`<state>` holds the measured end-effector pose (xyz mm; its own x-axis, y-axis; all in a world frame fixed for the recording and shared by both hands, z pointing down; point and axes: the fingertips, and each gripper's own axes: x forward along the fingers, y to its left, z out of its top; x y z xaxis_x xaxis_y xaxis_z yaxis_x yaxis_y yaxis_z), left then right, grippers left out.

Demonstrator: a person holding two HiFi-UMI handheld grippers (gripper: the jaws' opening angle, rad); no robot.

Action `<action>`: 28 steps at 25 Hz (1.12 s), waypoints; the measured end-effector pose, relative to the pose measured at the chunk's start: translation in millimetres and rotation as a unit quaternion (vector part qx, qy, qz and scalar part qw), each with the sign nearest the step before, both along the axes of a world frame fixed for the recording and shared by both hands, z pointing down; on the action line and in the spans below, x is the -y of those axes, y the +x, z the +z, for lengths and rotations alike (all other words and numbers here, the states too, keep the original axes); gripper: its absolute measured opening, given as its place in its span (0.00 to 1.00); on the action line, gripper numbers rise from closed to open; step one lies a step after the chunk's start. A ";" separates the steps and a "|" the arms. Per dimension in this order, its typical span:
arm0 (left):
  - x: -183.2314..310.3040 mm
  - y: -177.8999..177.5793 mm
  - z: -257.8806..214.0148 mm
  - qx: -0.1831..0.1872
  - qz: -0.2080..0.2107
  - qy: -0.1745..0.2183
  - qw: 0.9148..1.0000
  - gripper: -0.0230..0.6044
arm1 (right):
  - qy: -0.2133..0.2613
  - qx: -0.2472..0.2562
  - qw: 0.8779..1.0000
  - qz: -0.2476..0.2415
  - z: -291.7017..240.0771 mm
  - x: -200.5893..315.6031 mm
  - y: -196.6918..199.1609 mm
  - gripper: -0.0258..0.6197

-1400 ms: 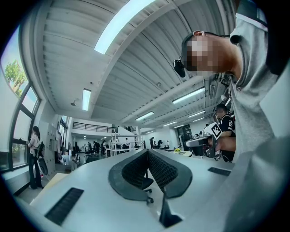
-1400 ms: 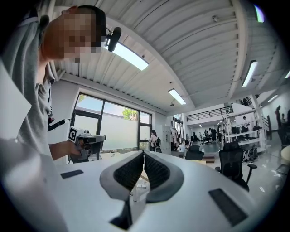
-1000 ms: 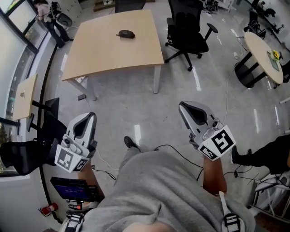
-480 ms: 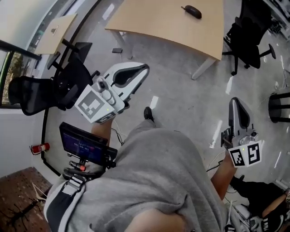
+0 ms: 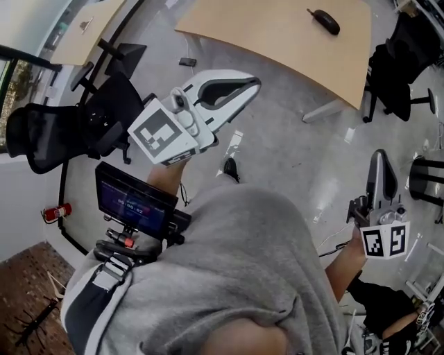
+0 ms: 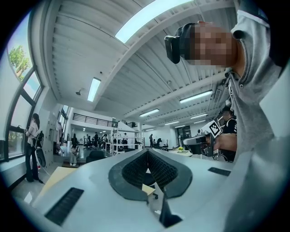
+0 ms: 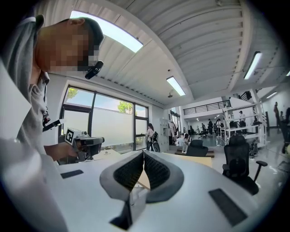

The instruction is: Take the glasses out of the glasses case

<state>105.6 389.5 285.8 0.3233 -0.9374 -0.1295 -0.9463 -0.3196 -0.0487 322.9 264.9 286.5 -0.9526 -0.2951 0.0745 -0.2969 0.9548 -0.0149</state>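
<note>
Progress looks to be nil: judging by how things lie, nothing of the task has begun, and reaching the table, opening the case and lifting out the glasses all remain. Nearest, along the bottom of the head view, is the person's grey sweatshirt (image 5: 236, 277), and at lower left a small screen (image 5: 132, 203) shows pale digits too small to read. Above it, in the upper middle, the left gripper (image 5: 244, 84) has its jaws pressed together with nothing between them. The right gripper (image 5: 380, 161), near the right edge, is likewise closed and empty. Each carries a marker cube (image 5: 163, 135) printed with black-and-white squares, with no letters on it. Beyond them lies the grey floor (image 5: 291, 152), then the wooden table (image 5: 277, 35) across the top of the frame. The glasses case (image 5: 326, 21) lies on it at upper right as a dark oval, well apart from both grippers. It seems shut, though at this size that is not certain, and no glasses show. A black chair (image 5: 399, 76) stands further right, and no brand or label can be read anywhere
</note>
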 end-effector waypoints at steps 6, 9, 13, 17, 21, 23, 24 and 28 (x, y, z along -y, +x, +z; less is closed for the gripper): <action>13.1 -58.3 12.8 -0.006 0.010 0.001 1.000 0.04 | 0.015 0.000 1.000 0.021 -4.9 11.7 -54.9 0.05; 13.3 -75.0 10.8 -0.011 0.015 0.007 1.000 0.04 | 0.018 -0.007 1.000 0.024 -8.4 9.4 -73.0 0.05; 17.0 -92.3 11.6 -0.021 0.012 0.003 1.000 0.04 | 0.017 -0.016 1.000 0.021 -9.9 16.7 -91.8 0.05; 33.7 -99.1 21.6 -0.026 0.011 -0.006 1.000 0.04 | 0.014 -0.021 0.999 0.022 -4.4 35.1 -100.3 0.05; 59.8 -109.7 23.2 -0.027 -0.005 -0.018 0.999 0.04 | 0.002 -0.024 1.000 0.011 3.1 71.2 -114.0 0.05; 77.0 -111.3 23.0 -0.026 -0.015 -0.026 0.999 0.04 | -0.002 -0.023 1.000 0.001 3.9 95.0 -119.8 0.05; 87.0 -111.2 22.4 -0.024 -0.020 -0.029 0.999 0.04 | -0.004 -0.022 1.000 -0.004 3.5 108.0 -122.1 0.05; 133.4 -113.3 13.5 -0.017 -0.032 -0.036 0.999 0.04 | -0.008 -0.012 1.000 -0.020 -2.3 156.0 -131.2 0.05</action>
<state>-7.7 256.2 299.3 0.2583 -0.9634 -0.0716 -0.9658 -0.2593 0.0049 191.7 108.9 284.2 -0.9615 -0.2555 0.1016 -0.2591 0.9656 -0.0238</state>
